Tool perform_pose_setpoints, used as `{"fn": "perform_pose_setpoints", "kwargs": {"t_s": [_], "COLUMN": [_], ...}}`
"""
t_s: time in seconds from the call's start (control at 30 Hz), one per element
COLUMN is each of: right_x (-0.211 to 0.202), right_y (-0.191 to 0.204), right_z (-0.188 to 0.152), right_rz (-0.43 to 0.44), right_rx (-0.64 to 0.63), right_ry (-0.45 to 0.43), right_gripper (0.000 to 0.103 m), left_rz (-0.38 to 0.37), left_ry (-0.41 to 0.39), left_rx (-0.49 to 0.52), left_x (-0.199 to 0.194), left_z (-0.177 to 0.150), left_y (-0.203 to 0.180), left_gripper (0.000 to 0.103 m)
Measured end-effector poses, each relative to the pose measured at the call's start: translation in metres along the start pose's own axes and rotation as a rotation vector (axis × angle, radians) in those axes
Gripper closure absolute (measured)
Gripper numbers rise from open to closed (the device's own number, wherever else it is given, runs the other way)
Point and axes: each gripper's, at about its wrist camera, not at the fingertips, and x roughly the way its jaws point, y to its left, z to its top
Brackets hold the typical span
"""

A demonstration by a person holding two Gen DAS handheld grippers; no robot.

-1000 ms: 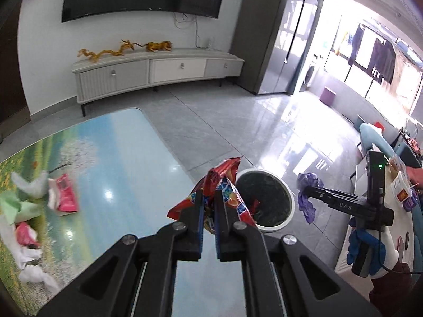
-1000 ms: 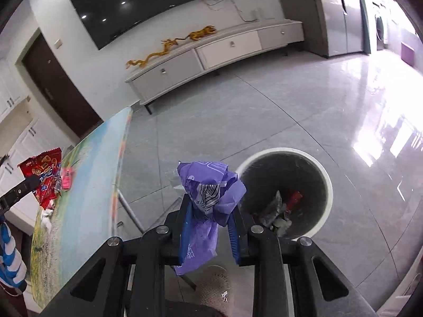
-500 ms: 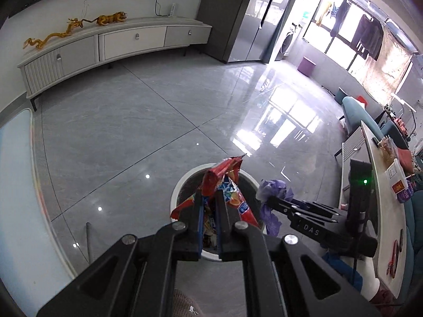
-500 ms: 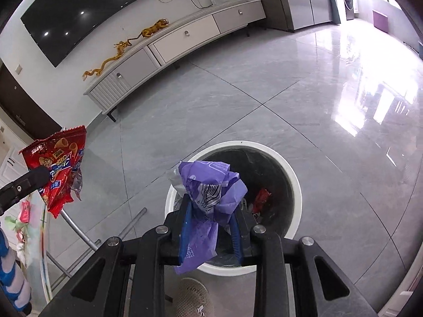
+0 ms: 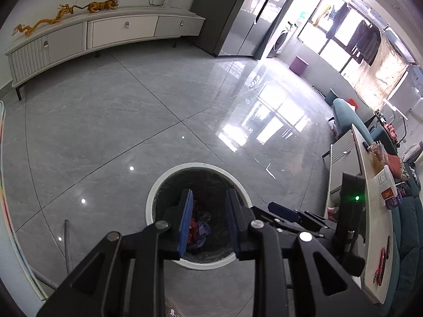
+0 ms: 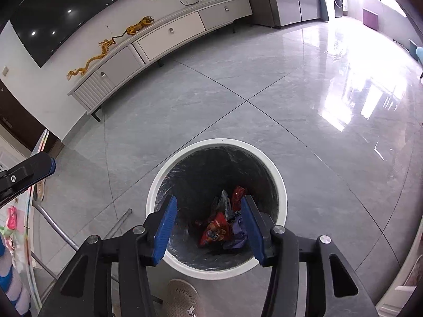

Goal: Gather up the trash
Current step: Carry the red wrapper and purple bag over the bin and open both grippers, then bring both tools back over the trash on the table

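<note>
We see both tools poised above the white-rimmed bin on the grey floor, the left tool and the right tool each with jaws opening and nothing between the blue pads. The red snack wrapper and the purple wrapper lie at the bottom of the bin, seemingly touching each other.

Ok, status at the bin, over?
Left gripper and right gripper opening, nothing between jaws. Red wrapper and purple wrapper in bin. Nothing in the way.
</note>
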Motion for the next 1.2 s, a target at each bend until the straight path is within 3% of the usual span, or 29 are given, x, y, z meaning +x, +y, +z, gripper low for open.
{"fn": "perform_pose_setpoints", "kwargs": {"t_s": [0.2,0.23,0.3,0.6,0.73,1.2], "right_x": [-0.039,-0.046,-0.063,-0.130,-0.155,-0.175], "right_y": [0.027,0.034,0.050,0.132,0.168,0.280], "right_z": [0.000,0.001,0.000,-0.014,-0.023,-0.059], "right_rz": [0.017,0.026,0.043,0.128,0.164,0.268], "right_rx": [-0.060,-0.074,-0.108,-0.250,-0.310,-0.497], "right_ry": [-0.070,-0.082,-0.110,-0.213,-0.245,-0.242], "right_gripper": [0.055,0.055,0.055,0.055,0.055,0.055], "left_rz": [0.060,0.071,0.090,0.170,0.206,0.324], "left_ry": [-0.080,-0.096,-0.140,-0.302,-0.338,-0.459], "left_rx": [0.004,0.001,-0.009,-0.028,-0.040,-0.258], "left_x": [-0.056,-0.068,-0.093,-0.204,-0.243,-0.355], "left_z": [-0.014,-0.017,-0.024,-0.062,-0.085,-0.182], "left_y": [0.009,0.011,0.016,0.042,0.058,0.150], "left_gripper": [0.076,0.072,0.055,0.054,0.054,0.051]}}
